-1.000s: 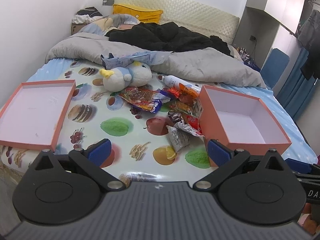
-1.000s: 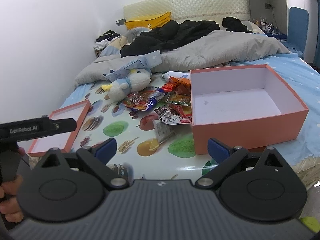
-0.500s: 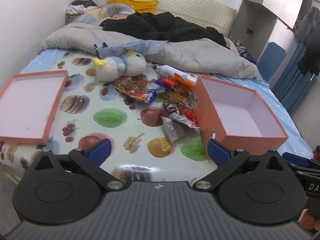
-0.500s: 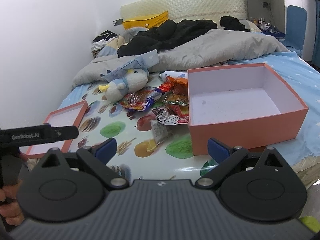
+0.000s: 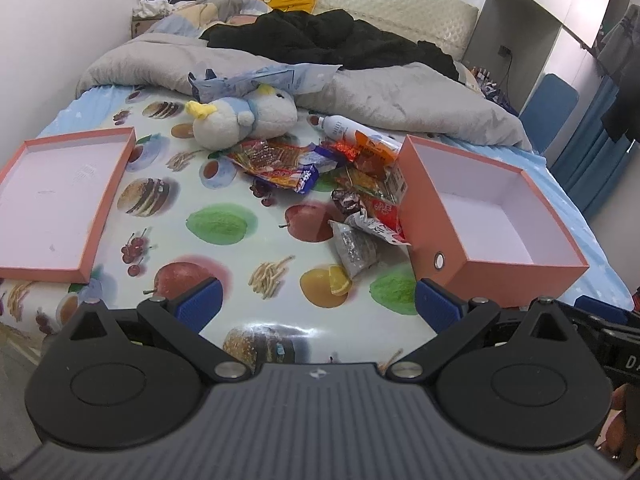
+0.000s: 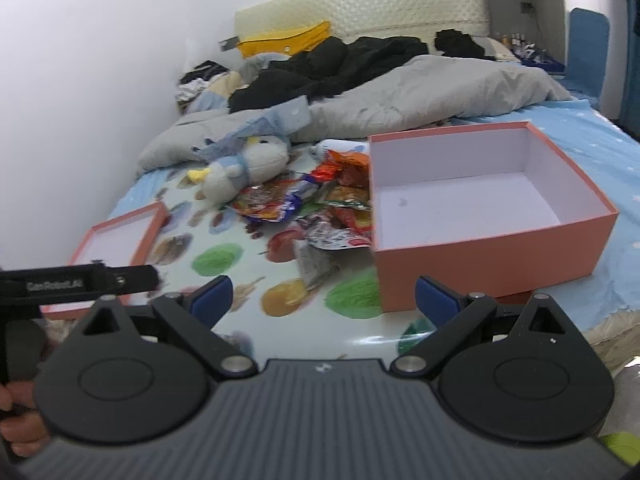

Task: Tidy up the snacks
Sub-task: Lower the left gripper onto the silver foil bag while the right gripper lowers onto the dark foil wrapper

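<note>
A pile of snack packets (image 5: 352, 176) lies on the fruit-print sheet in mid-bed, against the left wall of an open pink box (image 5: 436, 216). The pile (image 6: 320, 204) and the empty box (image 6: 492, 240) also show in the right wrist view. A silver packet (image 5: 354, 248) lies nearest me. The pink box lid (image 5: 60, 196) lies upturned at the left. My left gripper (image 5: 318, 304) is open and empty above the bed's near edge. My right gripper (image 6: 322, 300) is open and empty, in front of the box's near left corner.
A plush bird (image 5: 240, 118) lies just behind the snacks, with a white bottle (image 5: 340, 125) beside it. A grey duvet (image 5: 400, 96) and black clothes (image 5: 320, 40) cover the far half of the bed. A blue chair (image 5: 554, 108) stands at the right.
Both grippers have moved forward toward the bed; the snacks and box look nearer. The right wrist view is blurred from motion. Both stay open and empty.
</note>
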The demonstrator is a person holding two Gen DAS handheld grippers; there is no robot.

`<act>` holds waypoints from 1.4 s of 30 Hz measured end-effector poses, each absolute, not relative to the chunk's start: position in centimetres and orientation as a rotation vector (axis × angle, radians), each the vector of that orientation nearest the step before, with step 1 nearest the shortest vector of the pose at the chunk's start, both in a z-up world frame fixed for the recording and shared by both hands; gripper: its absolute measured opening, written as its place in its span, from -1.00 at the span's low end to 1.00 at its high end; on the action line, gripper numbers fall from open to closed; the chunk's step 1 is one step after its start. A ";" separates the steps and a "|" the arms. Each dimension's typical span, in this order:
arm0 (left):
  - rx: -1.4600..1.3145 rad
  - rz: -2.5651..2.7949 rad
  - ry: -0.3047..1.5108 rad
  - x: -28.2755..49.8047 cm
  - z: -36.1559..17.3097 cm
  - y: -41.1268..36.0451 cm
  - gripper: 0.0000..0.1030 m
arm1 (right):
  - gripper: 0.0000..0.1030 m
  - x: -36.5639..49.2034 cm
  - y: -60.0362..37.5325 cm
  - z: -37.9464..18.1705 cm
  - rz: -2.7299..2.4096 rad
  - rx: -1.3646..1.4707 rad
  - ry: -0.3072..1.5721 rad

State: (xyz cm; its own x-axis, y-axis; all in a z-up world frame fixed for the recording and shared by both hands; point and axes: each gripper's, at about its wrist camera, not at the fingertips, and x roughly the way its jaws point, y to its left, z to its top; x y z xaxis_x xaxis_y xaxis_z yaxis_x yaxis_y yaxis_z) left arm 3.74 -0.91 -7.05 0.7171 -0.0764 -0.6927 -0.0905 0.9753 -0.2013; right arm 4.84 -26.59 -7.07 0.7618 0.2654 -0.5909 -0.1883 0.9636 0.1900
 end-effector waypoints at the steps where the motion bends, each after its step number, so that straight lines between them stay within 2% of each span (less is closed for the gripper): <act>1: -0.226 0.008 0.774 3.9 -7.3 -0.8 1.00 | 0.93 5.2 -26.7 -7.3 0.242 0.121 0.661; 10: -0.247 -0.054 0.818 7.7 -11.4 -0.4 1.00 | 0.93 9.8 -26.7 -8.3 0.282 0.155 0.689; 15: -0.272 -0.103 0.839 10.4 -14.1 -0.1 0.98 | 0.92 12.6 -25.1 -8.6 0.333 0.084 0.696; 17: -0.268 -0.133 0.841 11.4 -15.2 -0.2 0.98 | 0.86 13.9 -24.6 -8.7 0.354 0.062 0.704; 19: -0.269 -0.166 0.853 12.4 -16.3 -0.5 0.98 | 0.66 15.6 -24.3 -9.2 0.384 0.056 0.738; 22: -0.268 -0.207 0.865 14.0 -17.9 -0.9 0.97 | 0.51 18.5 -24.2 -9.9 0.399 0.063 0.803; 29: -0.262 -0.279 0.890 17.2 -20.8 -1.6 0.85 | 0.41 23.2 -22.4 -10.4 0.453 -0.009 0.859; 42: -0.241 -0.401 0.939 22.5 -24.7 -2.6 0.75 | 0.22 31.9 -17.0 -13.7 0.529 -0.119 1.041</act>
